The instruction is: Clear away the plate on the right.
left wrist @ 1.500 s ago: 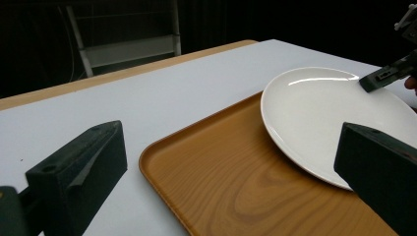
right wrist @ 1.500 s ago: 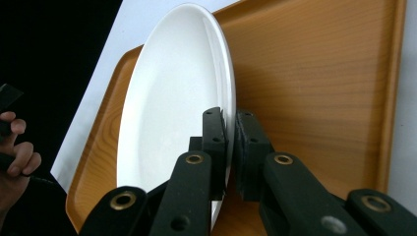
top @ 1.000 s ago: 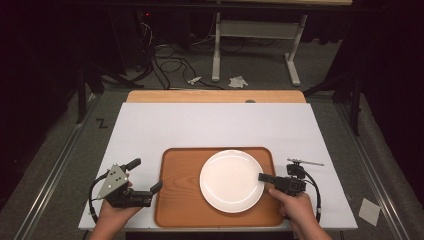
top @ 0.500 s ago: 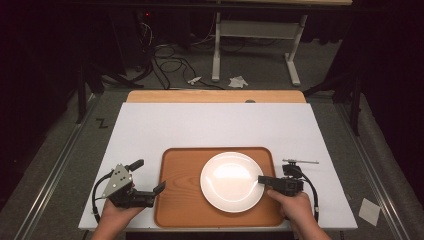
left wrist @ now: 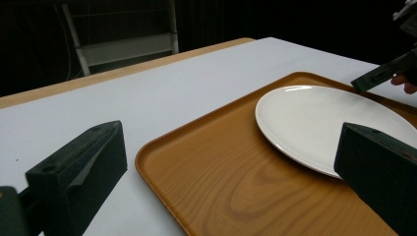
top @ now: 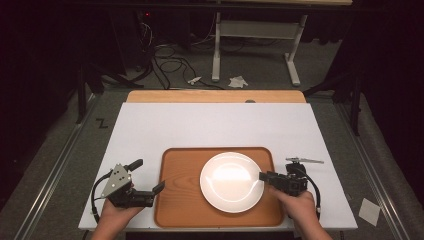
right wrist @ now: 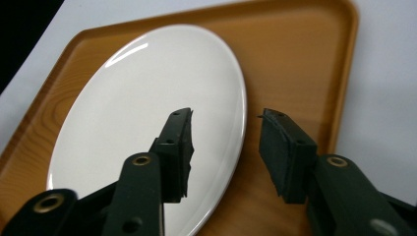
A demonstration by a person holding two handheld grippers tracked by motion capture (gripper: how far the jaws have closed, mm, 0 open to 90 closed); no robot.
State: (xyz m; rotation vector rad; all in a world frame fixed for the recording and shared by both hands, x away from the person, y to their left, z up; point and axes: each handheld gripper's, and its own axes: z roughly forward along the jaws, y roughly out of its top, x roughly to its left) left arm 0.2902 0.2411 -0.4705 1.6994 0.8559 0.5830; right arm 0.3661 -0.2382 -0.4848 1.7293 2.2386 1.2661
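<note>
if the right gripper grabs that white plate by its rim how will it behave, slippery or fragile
The white plate looks glossy, with bright glare, so it is probably slick. It looks rigid and ceramic-like, so likely breakable if dropped. Lying flat and shallow on the wooden tray, it may tilt when the right gripper, jaws straddling its rim, lifts it.

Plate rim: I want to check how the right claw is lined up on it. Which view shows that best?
The right gripper view: the plate rim passes between the open right claw. High view shows it whole, small; left gripper view, one side.
</note>
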